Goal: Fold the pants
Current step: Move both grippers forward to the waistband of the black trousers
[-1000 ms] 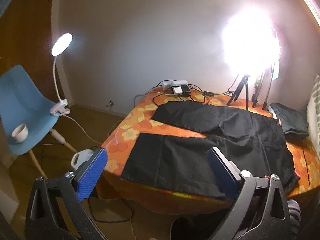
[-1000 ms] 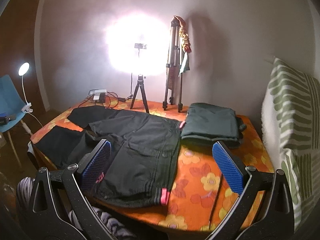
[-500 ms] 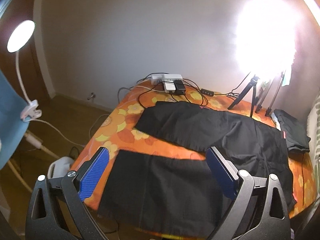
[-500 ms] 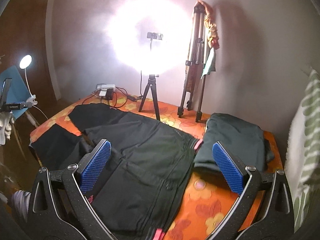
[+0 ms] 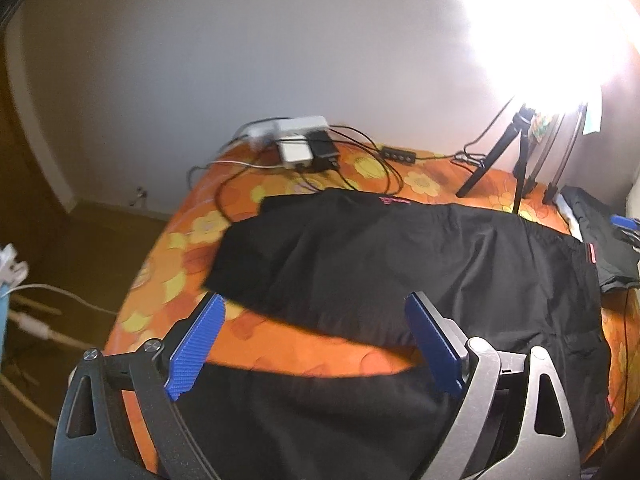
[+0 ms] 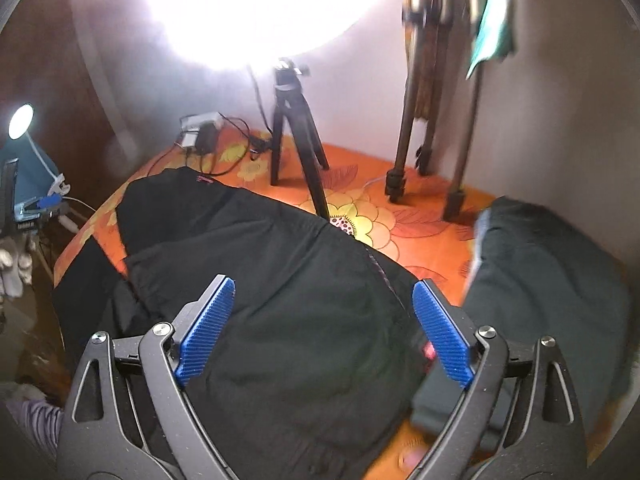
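Black pants (image 5: 400, 264) spread flat on the orange flowered tablecloth (image 5: 168, 264), legs apart, directly ahead of and beneath both grippers. Left gripper (image 5: 316, 348): jaws wide open, holding nothing, above the near leg, with the far leg ahead of it. Right gripper (image 6: 324, 332): jaws wide open, holding nothing, over the waist area. Folded dark garment (image 6: 560, 280) just right of the right gripper, touching the pants. Small tripod (image 6: 296, 120) and power strip (image 5: 292, 136) beyond.
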